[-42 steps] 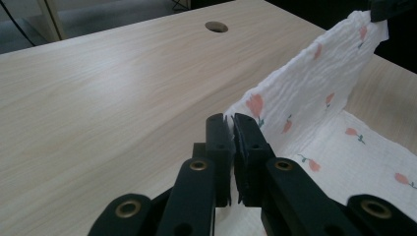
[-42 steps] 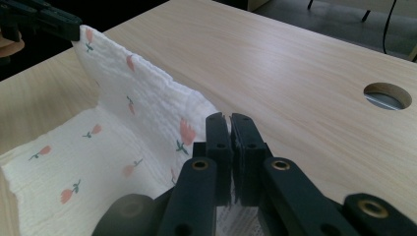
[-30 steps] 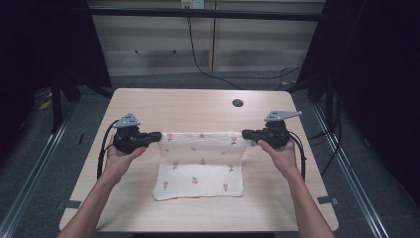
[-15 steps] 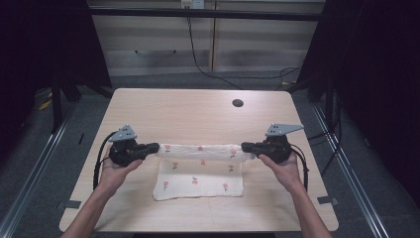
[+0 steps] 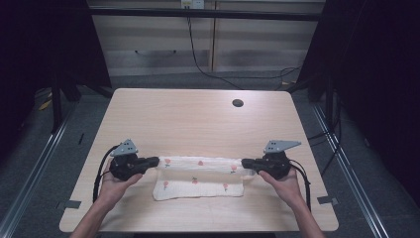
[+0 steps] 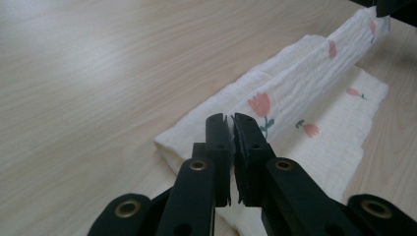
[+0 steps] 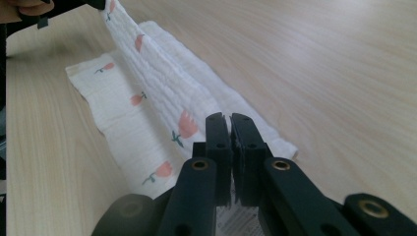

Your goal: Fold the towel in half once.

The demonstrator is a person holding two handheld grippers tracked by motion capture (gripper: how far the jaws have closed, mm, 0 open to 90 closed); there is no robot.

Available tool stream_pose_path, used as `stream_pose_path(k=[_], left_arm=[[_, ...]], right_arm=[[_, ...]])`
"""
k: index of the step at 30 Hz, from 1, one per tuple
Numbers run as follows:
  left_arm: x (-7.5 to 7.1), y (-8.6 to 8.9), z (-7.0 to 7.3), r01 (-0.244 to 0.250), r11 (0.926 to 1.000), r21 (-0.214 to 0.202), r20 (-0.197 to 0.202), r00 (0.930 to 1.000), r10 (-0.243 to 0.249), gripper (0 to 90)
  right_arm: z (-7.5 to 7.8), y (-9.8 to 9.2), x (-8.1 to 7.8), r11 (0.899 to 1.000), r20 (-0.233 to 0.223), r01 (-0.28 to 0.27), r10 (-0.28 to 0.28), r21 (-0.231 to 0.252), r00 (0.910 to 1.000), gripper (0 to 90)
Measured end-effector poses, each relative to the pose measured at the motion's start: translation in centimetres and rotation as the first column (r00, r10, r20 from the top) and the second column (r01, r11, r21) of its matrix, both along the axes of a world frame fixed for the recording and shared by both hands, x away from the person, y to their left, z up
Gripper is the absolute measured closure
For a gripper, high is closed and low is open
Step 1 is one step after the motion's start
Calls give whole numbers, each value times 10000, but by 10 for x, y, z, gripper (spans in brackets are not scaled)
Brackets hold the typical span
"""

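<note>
I have the white flower-printed cloth stretched low over the near half of the pale wood-grain table, left gripper and right gripper each clamped on an end, grey floor around, dark curtains beside, no writing legible.

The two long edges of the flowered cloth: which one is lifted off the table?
The far edge of the cloth, stretched between the left gripper and the right gripper, which pinch its corners. The near edge lies flat on the table.
</note>
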State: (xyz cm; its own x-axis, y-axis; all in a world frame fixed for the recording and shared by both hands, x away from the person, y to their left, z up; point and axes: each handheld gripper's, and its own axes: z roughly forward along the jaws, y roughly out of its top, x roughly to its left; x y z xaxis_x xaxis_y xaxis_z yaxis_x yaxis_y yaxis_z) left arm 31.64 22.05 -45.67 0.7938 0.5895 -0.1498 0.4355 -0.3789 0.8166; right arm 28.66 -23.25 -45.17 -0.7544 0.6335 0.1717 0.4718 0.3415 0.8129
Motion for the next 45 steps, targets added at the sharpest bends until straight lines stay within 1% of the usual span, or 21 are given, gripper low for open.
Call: stream_pose_path(k=[2, 4, 9, 10, 12, 13, 15, 17, 20, 24, 26, 29, 30, 34, 35, 37, 38, 39, 41, 44, 45], left_arm=[[-3, -1, -4, 64, 10000, 56, -75, 10000, -63, 859], [-7, -1, -6, 163, 9995, 264, -75, 9998, -161, 859], [-19, 0, -9, 443, 9983, 377, -204, 9988, -436, 857], [-24, 0, -12, 555, 9972, 492, -224, 9983, -544, 855], [-26, -1, -14, 647, 9966, 507, -253, 9977, -635, 855], [-28, -1, -15, 720, 9954, 638, -218, 9973, -707, 853], [-32, -1, -21, 863, 9941, 664, -417, 9956, -836, 852], [-34, -2, -30, 937, 9924, 793, -685, 9937, -883, 848], [-36, -4, -34, 1001, 9908, 908, -841, 9922, -925, 843], [-38, -3, -36, 1055, 9902, 917, -923, 9910, -971, 829], [-41, -1, -37, 1103, 9887, 1014, -1001, 9899, -1002, 810], [-44, 0, -36, 1126, 9879, 1067, -865, 9909, -1036, 781], [-45, 1, -36, 1140, 9878, 1060, -907, 9904, -1045, 773], [-48, 7, -36, 1021, 9899, 980, -969, 9910, -927, 734], [-49, 10, -35, 967, 9915, 868, -976, 9913, -882, 715], [-48, 14, -34, 792, 9950, 604, -1004, 9923, -729, 706], [-46, 17, -33, 646, 9961, 601, -980, 9935, -585, 702], [-43, 19, -33, 460, 9980, 431, -1071, 9934, -412, 702], [-38, 22, -31, 262, 9995, 180, -1128, 9933, -240, 699], [-31, 18, -29, 220, 9995, 215, -1070, 9941, -196, 702], [-28, 14, -29, 292, 9990, 341, -1045, 9942, -255, 708]], right_arm=[[-9, 1, -3, 9999, -182, -10, 8, -123, 9998, 872], [-10, 1, -3, 9999, -187, -12, 10, -108, 9998, 872], [-13, 3, -14, 9992, -310, -216, 205, -336, 9993, 870], [-14, 3, -17, 9989, -344, -263, 250, -387, 9991, 869], [-14, 4, -19, 9989, -382, -281, 266, -387, 9989, 868], [-16, 4, -23, 9986, -508, -345, 324, -400, 9982, 865], [-18, 4, -25, 9985, -522, -358, 336, -421, 9981, 864], [-25, 3, -31, 9985, -729, -376, 345, -405, 9967, 856], [-28, 3, -33, 9983, -820, -382, 345, -440, 9960, 851], [-31, 1, -37, 9986, -916, -316, 276, -420, 9954, 834], [-34, 2, -38, 9983, -1007, -371, 324, -446, 9944, 814], [-36, 4, -40, 9976, -1066, -454, 396, -527, 9935, 800], [-36, 5, -41, 9974, -1154, -466, 400, -550, 9925, 782], [-35, 7, -45, 9973, -1173, -473, 406, -555, 9923, 740], [-34, 7, -47, 9973, -1195, -435, 361, -598, 9922, 734], [-31, 6, -49, 9977, -1086, -490, 436, -475, 9931, 708], [-29, 5, -49, 9979, -1130, -464, 410, -455, 9927, 704], [-29, 5, -49, 9979, -1130, -464, 410, -455, 9927, 704], [-27, 4, -47, 9976, -1012, -433, 377, -538, 9942, 682], [-23, 0, -36, 9989, -971, -148, 104, -455, 9952, 683], [-22, 0, -32, 9987, -934, -112, 65, -494, 9956, 687]])
